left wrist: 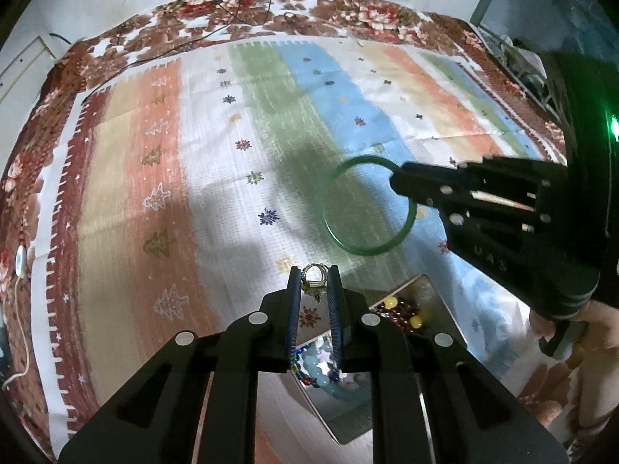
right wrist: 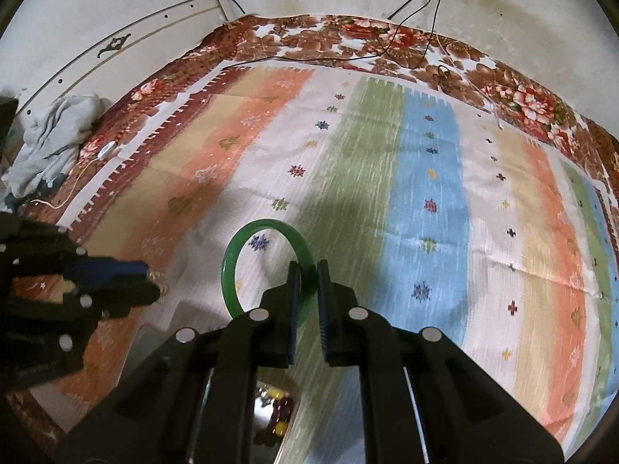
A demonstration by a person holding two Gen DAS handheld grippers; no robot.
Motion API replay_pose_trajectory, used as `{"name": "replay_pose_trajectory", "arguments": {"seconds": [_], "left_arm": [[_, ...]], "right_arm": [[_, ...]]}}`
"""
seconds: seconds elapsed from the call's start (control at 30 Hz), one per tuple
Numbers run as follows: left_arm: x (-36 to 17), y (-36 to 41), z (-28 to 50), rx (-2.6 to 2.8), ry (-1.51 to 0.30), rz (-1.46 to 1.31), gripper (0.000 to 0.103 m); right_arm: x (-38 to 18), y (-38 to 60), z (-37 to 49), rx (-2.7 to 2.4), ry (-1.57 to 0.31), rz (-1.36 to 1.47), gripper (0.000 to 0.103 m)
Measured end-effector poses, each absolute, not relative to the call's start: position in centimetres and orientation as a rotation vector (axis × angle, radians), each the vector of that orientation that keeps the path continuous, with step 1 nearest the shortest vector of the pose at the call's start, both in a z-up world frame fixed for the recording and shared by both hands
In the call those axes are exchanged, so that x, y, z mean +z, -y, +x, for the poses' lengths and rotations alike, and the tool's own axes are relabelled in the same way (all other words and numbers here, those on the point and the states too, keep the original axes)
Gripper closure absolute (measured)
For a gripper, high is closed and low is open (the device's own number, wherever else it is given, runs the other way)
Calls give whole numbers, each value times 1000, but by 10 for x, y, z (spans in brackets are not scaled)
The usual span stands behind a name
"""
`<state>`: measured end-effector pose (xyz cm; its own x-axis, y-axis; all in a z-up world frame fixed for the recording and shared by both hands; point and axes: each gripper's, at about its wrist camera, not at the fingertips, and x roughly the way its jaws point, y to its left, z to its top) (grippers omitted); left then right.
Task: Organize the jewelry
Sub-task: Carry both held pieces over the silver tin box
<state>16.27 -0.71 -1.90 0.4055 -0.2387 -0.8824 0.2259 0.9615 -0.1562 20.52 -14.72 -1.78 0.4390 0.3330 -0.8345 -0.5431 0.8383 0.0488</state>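
We are holding two pieces of jewelry in the air above a bed covered by a striped cloth point(right wrist: 425, 201). The left gripper point(left wrist: 314, 286) is clenched on a small gold ring point(left wrist: 313, 276), pinched right at the fingertips. The right gripper point(right wrist: 307, 290) is clenched on the rim of a green bangle point(right wrist: 232, 263), whose loop is hanging free to the left of the fingers in the right wrist view.

Below and just behind both grippers a shallow metal tray point(left wrist: 445, 301) is lying on the cloth, already holding beaded bracelets point(left wrist: 402, 311) in yellow, red and pale blue. We judge that the step in hand is carrying these two pieces to where they belong, though we cannot tell from here whether that is the tray or a bare patch of cloth.

To do it well, we are keeping both grips firm and level. The ring is caught only by the tips, so any tilt or jolt could let it slip. The bangle is swinging room for trouble too: its free loop is close to the left gripper, so we are keeping the two hands apart. When lowering, we are aiming to bring each piece down until it is touching the surface before letting go, so nothing bounces or rolls.
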Motion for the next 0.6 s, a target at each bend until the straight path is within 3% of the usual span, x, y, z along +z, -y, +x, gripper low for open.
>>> {"name": "replay_pose_trajectory", "arguments": {"seconds": [0.6], "left_arm": [[-11,7,98,-355,-1028,-126,90]], "right_arm": [[10,183,119,571,-887,-167,93]]}}
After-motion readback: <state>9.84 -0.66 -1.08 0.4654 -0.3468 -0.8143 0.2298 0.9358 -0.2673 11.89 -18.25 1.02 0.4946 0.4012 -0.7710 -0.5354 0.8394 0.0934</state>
